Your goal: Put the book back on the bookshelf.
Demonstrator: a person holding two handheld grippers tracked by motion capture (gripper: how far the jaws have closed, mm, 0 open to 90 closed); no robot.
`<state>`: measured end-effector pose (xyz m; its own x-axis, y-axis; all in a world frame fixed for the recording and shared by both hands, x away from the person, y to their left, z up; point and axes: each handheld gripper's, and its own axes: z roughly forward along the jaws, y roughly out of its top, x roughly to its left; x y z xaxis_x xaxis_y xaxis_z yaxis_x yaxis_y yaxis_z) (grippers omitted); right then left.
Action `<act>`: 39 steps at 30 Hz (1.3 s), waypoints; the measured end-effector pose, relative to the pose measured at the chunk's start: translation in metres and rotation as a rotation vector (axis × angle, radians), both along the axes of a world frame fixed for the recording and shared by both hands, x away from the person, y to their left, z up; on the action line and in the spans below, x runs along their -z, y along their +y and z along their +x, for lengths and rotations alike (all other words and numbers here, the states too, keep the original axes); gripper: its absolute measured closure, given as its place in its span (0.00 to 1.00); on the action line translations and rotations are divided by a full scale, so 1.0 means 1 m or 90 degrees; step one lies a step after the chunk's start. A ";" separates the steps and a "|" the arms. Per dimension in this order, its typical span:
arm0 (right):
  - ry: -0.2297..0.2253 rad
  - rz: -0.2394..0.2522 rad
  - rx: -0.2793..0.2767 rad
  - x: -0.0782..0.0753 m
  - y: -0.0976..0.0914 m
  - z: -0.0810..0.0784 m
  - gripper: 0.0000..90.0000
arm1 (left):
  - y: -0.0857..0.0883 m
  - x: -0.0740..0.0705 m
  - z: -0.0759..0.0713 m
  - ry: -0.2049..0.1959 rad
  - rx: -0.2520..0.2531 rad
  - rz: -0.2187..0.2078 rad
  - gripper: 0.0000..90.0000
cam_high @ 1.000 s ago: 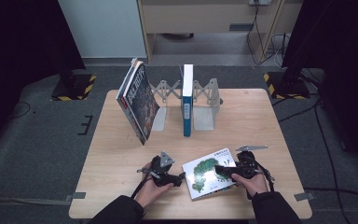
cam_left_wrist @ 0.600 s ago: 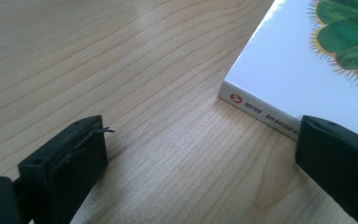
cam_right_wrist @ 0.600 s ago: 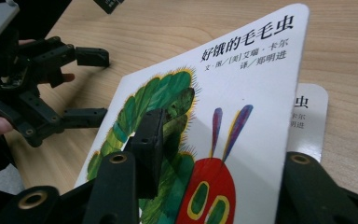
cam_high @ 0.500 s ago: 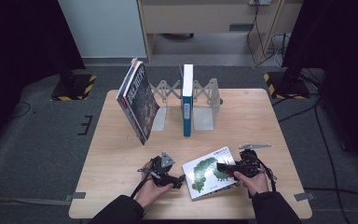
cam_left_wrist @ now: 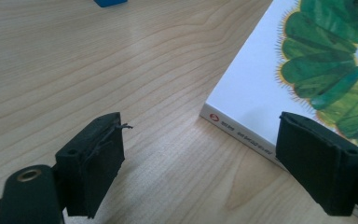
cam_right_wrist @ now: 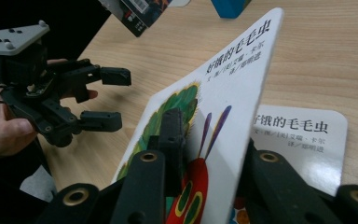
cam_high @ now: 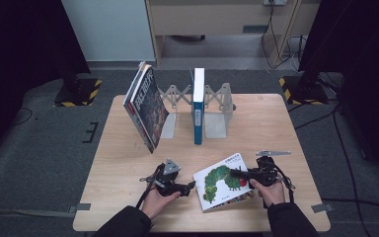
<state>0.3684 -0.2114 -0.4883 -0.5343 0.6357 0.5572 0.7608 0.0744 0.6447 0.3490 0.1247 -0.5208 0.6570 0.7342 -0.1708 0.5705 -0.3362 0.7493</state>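
Note:
A white picture book with a green caterpillar [cam_high: 216,186] lies at the table's front, between my hands. My right gripper [cam_high: 233,173] is at its right edge. Its jaws have just been closing and are now shut on the front cover [cam_right_wrist: 233,93]. The cover is raised off the title page [cam_right_wrist: 303,135], with one black finger [cam_right_wrist: 171,130] on its face. My left gripper [cam_high: 191,186] hovers just left of the book. Its jaws have just been closing a little but stay open [cam_left_wrist: 200,154]. The book's near corner [cam_left_wrist: 261,93] lies ahead of them, untouched. The right gripper view also shows the left gripper [cam_right_wrist: 114,95].
At the back of the wooden table [cam_high: 286,123] stands a metal bookend rack [cam_high: 217,106] holding an upright blue book [cam_high: 198,108]. Dark-covered books [cam_high: 145,111] lean at its left. A small metal strip [cam_high: 273,153] lies behind my right hand.
The right gripper's tips sit slightly further over the book's right edge. The left hand keeps its place.

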 end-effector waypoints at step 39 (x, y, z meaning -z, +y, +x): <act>-0.100 0.000 0.003 -0.013 -0.004 -0.004 0.84 | -0.034 0.019 0.003 0.087 0.077 -0.153 0.15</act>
